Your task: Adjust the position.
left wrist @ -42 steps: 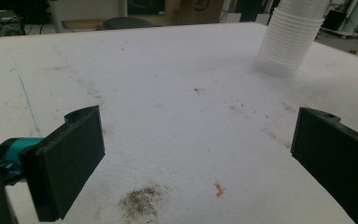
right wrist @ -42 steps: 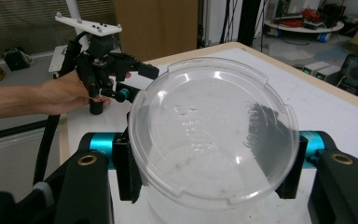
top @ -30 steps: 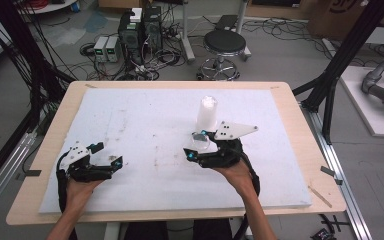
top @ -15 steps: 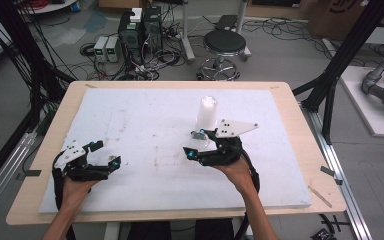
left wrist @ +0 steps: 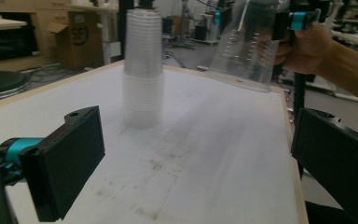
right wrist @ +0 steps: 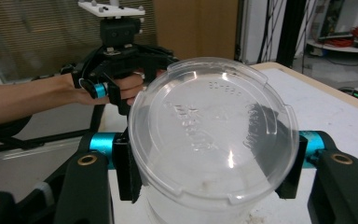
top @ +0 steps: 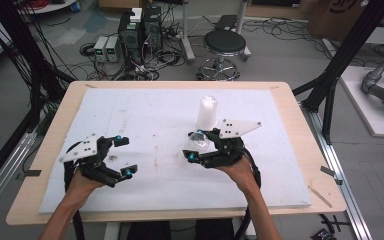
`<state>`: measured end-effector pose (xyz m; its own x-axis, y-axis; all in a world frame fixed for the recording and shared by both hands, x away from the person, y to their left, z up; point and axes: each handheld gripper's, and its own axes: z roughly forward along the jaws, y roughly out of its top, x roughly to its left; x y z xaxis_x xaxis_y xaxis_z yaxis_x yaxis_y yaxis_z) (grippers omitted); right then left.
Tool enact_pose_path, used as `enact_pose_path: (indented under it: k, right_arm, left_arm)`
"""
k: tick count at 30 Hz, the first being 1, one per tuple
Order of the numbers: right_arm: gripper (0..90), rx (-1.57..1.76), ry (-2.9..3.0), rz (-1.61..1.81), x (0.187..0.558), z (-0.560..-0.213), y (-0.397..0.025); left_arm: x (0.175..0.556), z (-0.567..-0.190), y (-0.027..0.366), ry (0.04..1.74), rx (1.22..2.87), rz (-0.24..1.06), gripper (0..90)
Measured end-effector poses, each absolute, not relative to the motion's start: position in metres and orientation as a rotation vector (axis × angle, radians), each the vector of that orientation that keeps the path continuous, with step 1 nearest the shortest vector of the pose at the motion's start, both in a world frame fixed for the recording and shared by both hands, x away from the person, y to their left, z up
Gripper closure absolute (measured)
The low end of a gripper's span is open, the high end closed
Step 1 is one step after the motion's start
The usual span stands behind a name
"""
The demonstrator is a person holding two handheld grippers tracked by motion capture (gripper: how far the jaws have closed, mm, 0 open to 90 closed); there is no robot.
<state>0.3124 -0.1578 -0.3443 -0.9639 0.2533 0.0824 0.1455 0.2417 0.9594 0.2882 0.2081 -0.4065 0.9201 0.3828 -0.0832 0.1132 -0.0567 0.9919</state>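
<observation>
A single clear plastic cup (top: 198, 141) lies on its side between the jaws of my right gripper (top: 195, 145), which is shut on it a little above the white mat. In the right gripper view the cup's bottom (right wrist: 213, 135) faces the camera, with the black pads (right wrist: 127, 164) pressed on both sides. Just behind it a tall stack of clear cups (top: 207, 113) stands upright on the mat. From the left gripper view the stack (left wrist: 142, 70) and the held cup (left wrist: 246, 45) are ahead. My left gripper (top: 125, 157) is open over the near left of the mat, holding nothing.
The white foam mat (top: 155, 120) covers most of the wooden table (top: 300, 125). Black frame posts (top: 330, 85) rise at the right and left edges. A stool (top: 224, 46) and computer boxes (top: 140, 30) stand on the floor beyond the far edge.
My left gripper has drifted slightly right and forward over the mat. The right gripper with its cup has barely moved.
</observation>
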Motion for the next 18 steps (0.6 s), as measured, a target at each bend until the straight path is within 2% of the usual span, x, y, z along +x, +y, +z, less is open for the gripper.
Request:
enact_pose_path:
  k: [18]
  right_arm:
    - [40.9,0.296,2.437,1.879,0.309,-0.339,-0.158]
  left_arm:
    - [0.302,-0.384,0.138,0.219,1.709,0.111,2.6]
